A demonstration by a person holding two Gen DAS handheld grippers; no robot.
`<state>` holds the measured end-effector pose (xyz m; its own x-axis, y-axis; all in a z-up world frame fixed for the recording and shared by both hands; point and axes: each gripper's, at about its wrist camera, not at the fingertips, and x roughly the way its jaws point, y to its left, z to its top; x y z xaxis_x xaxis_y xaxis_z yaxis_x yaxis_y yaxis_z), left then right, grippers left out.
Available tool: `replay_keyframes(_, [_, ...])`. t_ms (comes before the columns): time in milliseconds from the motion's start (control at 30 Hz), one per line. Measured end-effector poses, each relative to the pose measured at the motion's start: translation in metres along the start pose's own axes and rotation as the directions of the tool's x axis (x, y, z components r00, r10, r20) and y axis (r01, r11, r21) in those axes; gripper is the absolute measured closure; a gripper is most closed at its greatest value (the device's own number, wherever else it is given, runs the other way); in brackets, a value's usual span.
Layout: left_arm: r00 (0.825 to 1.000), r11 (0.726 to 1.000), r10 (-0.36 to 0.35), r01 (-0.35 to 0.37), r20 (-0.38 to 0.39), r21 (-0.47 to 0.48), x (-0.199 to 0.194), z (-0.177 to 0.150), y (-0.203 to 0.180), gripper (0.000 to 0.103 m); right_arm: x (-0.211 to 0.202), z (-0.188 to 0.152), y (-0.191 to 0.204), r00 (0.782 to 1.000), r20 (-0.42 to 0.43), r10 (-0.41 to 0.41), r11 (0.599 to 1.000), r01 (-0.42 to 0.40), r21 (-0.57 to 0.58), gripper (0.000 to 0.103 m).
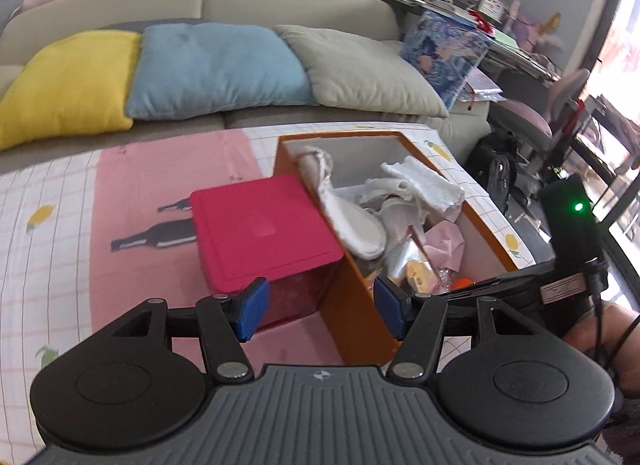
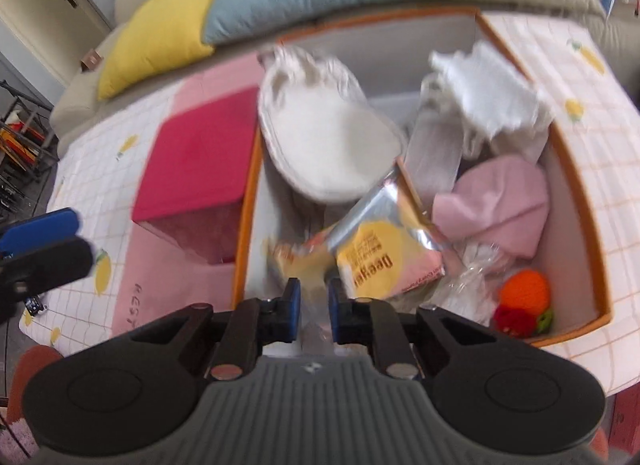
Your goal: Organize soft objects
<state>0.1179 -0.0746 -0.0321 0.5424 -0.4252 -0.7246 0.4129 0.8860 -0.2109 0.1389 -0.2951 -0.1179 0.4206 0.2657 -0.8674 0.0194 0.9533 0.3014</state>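
Observation:
An orange box [image 1: 352, 297] stands on the table, filled with soft things: a white slipper [image 2: 324, 137], a white towel [image 2: 492, 93], a pink cloth [image 2: 496, 205], a silver and yellow packet [image 2: 376, 257] and an orange knitted toy [image 2: 526, 291]. The box also shows in the right wrist view [image 2: 576, 193]. My left gripper [image 1: 320, 311] is open, its jaws straddling the box's near left wall. My right gripper [image 2: 313, 311] hovers over the box's near end, jaws nearly closed around a clear plastic wrapper [image 2: 316, 321]; whether they pinch it is unclear.
A red lidded box [image 1: 260, 225] stands against the orange box's left side. The table has a pink and white checked cloth [image 1: 120, 193]. Behind it is a sofa with yellow [image 1: 68, 85], blue [image 1: 216, 69] and beige [image 1: 368, 69] cushions. A cluttered desk [image 1: 472, 5] is at right.

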Motion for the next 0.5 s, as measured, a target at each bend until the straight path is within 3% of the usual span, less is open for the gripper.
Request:
replay_keyframes(167, [1.000,0.999,0.006,-0.005,0.023,-0.036,-0.012,-0.005,0.013,0.032,0.000,-0.004,0.008,1.000,0.009,-0.007,1.000,0.007,-0.008,0.089])
replay_keyframes(300, [0.995,0.999,-0.006,0.010,0.101,-0.039,-0.029,-0.002,0.013,0.032,-0.024,-0.003,0.018,0.998,0.053,-0.021,0.999,0.023,-0.045,0.085])
replay_keyframes(500, [0.963,1.000,0.010,-0.016,0.270,0.020,-0.070,0.009,-0.002,0.032,-0.091,-0.002,0.036,0.977,0.213,-0.025,0.995,0.044,-0.085,0.083])
